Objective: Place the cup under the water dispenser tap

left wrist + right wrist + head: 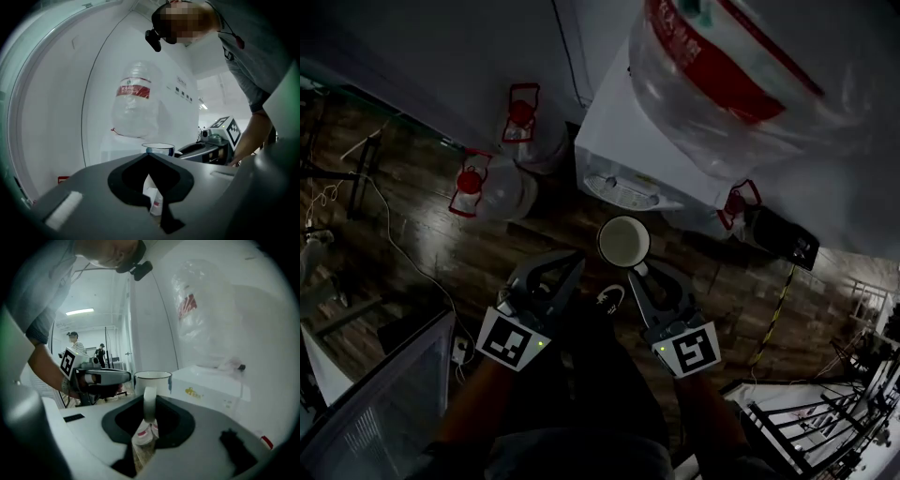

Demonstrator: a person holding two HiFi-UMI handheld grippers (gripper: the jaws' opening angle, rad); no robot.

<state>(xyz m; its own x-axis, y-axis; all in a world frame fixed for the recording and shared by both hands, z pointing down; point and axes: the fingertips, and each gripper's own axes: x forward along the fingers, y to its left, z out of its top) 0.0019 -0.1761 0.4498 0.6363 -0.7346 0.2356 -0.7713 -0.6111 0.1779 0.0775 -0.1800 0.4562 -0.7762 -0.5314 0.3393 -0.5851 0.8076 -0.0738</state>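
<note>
Overhead, in the head view, the right gripper (637, 277) is holding the white cup (624, 242) upright above the wooden floor (403, 253), just in front of the water dispenser (614, 141). The left gripper (574, 266) is hovering beside the cup. In the left gripper view, that gripper's fingers are resting together with nothing between them. In the right gripper view, the fingers are clamping the cup's handle (149, 401).

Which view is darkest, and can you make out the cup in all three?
Head view: darkest, heavily underexposed, but the white cup reads clearly; water bottle blurred. Left gripper view: fisheye vignette, cup small yet visible. Right gripper view: brightest, cup sharp, wall washed out.
</note>
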